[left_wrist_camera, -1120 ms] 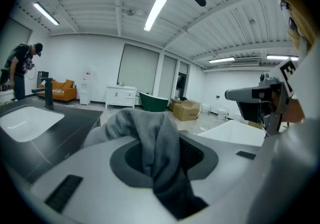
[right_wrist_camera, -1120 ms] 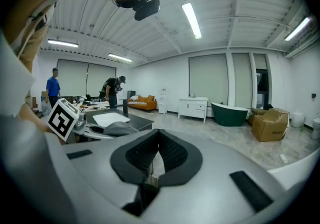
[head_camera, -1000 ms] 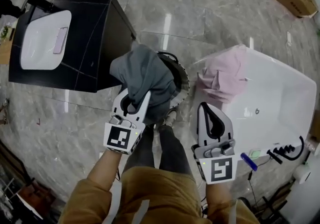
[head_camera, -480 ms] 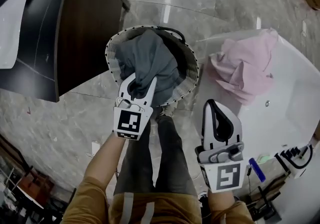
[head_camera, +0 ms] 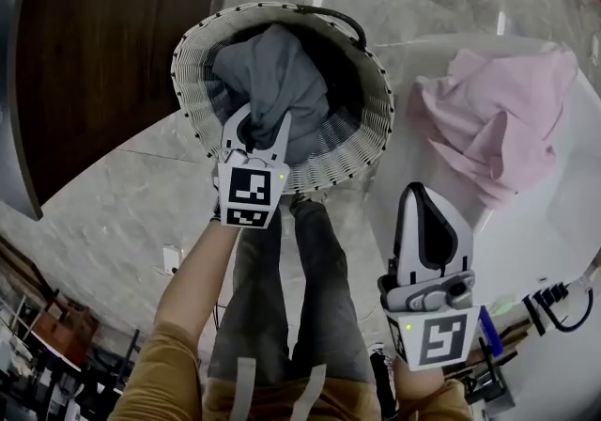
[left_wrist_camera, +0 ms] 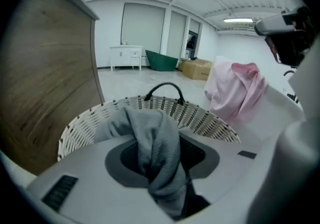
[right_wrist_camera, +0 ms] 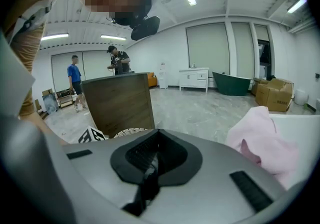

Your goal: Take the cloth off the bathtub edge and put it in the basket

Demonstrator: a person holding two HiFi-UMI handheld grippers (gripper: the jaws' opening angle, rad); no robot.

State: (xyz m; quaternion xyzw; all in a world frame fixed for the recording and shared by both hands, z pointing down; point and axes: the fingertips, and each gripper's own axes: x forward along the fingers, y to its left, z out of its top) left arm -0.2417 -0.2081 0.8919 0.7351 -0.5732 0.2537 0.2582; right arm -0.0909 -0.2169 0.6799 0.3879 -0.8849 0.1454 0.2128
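Note:
A grey cloth (head_camera: 272, 81) hangs into the white woven basket (head_camera: 376, 128), and my left gripper (head_camera: 261, 120) is shut on its near end just over the basket's front rim. In the left gripper view the grey cloth (left_wrist_camera: 157, 153) is pinched between the jaws, with the basket (left_wrist_camera: 200, 118) right behind it. A pink cloth (head_camera: 498, 128) lies bunched on the edge of the white bathtub (head_camera: 563, 222). My right gripper (head_camera: 427, 192) hovers near the tub, to the pink cloth's near side, shut with nothing in it.
A dark wooden cabinet (head_camera: 94, 53) stands left of the basket, close to its rim. The person's legs (head_camera: 291, 297) are below the basket on the marble floor. Two people (right_wrist_camera: 117, 63) stand far back in the room. Cardboard boxes (right_wrist_camera: 272, 93) sit at the far right.
The view has swung, so the basket now shows whole. My left gripper has carried the grey cloth over the basket, and the cloth now hangs inside it. The right gripper stays shut beside the tub.

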